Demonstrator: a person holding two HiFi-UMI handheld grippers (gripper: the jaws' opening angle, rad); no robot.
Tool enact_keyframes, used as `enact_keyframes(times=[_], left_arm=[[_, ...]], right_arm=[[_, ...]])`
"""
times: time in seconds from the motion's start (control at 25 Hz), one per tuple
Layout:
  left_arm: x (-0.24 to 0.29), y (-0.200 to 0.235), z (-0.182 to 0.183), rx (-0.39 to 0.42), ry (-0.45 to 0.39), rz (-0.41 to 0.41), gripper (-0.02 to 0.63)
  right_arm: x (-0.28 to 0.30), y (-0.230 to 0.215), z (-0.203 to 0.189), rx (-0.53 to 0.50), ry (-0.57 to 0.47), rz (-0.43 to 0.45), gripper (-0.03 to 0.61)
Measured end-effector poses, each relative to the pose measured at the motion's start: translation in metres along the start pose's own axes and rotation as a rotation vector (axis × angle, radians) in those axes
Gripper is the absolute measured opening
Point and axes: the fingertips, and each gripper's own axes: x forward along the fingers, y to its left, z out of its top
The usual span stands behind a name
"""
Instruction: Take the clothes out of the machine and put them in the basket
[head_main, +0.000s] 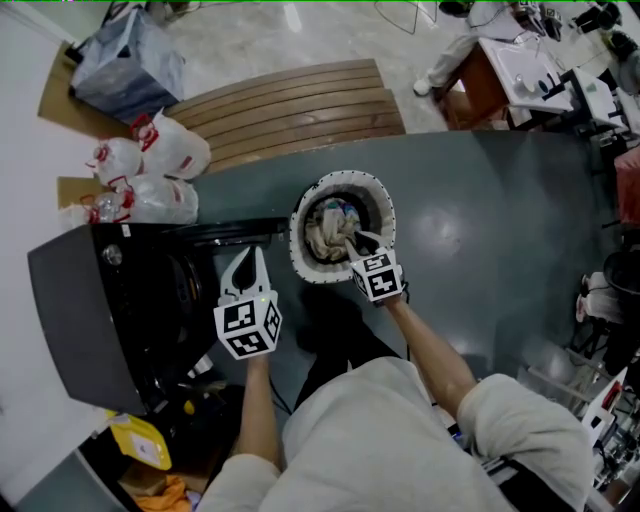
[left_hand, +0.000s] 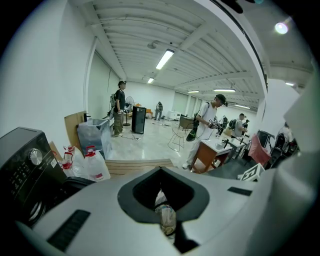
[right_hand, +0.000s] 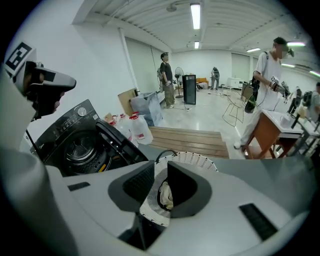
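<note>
The black washing machine (head_main: 95, 300) stands at the left with its door swung open, and its drum (right_hand: 80, 147) shows in the right gripper view. A white perforated basket (head_main: 297, 235) on the dark floor holds beige clothes (head_main: 328, 238). My right gripper (head_main: 358, 241) hangs over the basket's near side. Its jaws stand slightly apart, and the basket's rim (right_hand: 150, 216) and a cloth (right_hand: 165, 195) show through the gap (right_hand: 162, 186). My left gripper (head_main: 250, 256) hovers between machine and basket. A pale cloth (left_hand: 165, 216) shows in its narrow gap; I cannot tell whether it is pinched.
A slatted wooden bench (head_main: 290, 110) lies beyond the basket. Water jugs (head_main: 150, 170) and a blue bagged bin (head_main: 125, 60) sit at the far left. A wooden desk (head_main: 480, 85) stands at the far right. People (left_hand: 120, 107) stand farther off in the room.
</note>
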Motion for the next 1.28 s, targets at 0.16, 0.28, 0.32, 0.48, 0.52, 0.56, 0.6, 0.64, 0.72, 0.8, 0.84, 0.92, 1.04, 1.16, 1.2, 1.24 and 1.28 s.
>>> enact_keyframes(times=[0.16,0.28,0.32,0.48,0.52,0.56,0.6,0.64,0.72,0.8,0.84,0.92,1.04,1.16,1.2,1.24,1.28], left_arm=[[-0.006,0.005,0.003,0.001,-0.013,0.015,0.018],[-0.014,0.012,0.009,-0.004,-0.032,0.032,0.018],[-0.018,0.014,0.011,-0.005,-0.039,0.038,0.018],[-0.038,0.027,0.023,-0.011,-0.080,0.065,0.018],[-0.044,0.031,0.026,-0.012,-0.090,0.072,0.018],[-0.051,0.034,0.030,-0.014,-0.100,0.080,0.018],[-0.058,0.039,0.034,-0.016,-0.111,0.089,0.018],[-0.064,0.043,0.039,-0.018,-0.122,0.098,0.018],[-0.076,0.050,0.050,-0.020,-0.148,0.114,0.018],[-0.089,0.056,0.060,-0.017,-0.176,0.128,0.018],[-0.094,0.058,0.065,-0.015,-0.192,0.134,0.018],[-0.105,0.063,0.075,-0.011,-0.223,0.148,0.018],[-0.125,0.071,0.086,-0.007,-0.265,0.171,0.018],[-0.150,0.081,0.092,-0.012,-0.304,0.207,0.018],[-0.160,0.087,0.092,-0.017,-0.315,0.224,0.018],[-0.171,0.092,0.092,-0.022,-0.324,0.243,0.018],[-0.181,0.099,0.091,-0.028,-0.331,0.264,0.018]], right_arm=[[-0.016,0.005,0.024,-0.009,-0.041,0.006,0.036],[-0.028,0.011,0.045,-0.040,-0.082,0.012,0.023],[-0.032,0.015,0.053,-0.053,-0.098,0.016,0.023],[-0.054,0.035,0.092,-0.105,-0.189,0.028,0.022],[-0.060,0.041,0.102,-0.118,-0.213,0.033,0.021],[-0.067,0.048,0.112,-0.133,-0.235,0.039,0.021],[-0.074,0.055,0.123,-0.147,-0.255,0.044,0.021],[-0.081,0.062,0.134,-0.161,-0.274,0.048,0.021],[-0.095,0.074,0.157,-0.182,-0.316,0.058,0.021],[-0.109,0.085,0.178,-0.201,-0.360,0.067,0.021],[-0.115,0.090,0.188,-0.212,-0.383,0.071,0.021],[-0.125,0.100,0.205,-0.234,-0.422,0.078,0.021],[-0.138,0.118,0.222,-0.269,-0.464,0.092,0.021],[-0.146,0.143,0.232,-0.306,-0.488,0.121,0.021],[-0.147,0.154,0.235,-0.319,-0.494,0.140,0.021],[-0.148,0.167,0.238,-0.332,-0.499,0.161,0.021],[-0.148,0.180,0.240,-0.346,-0.502,0.184,0.021]])
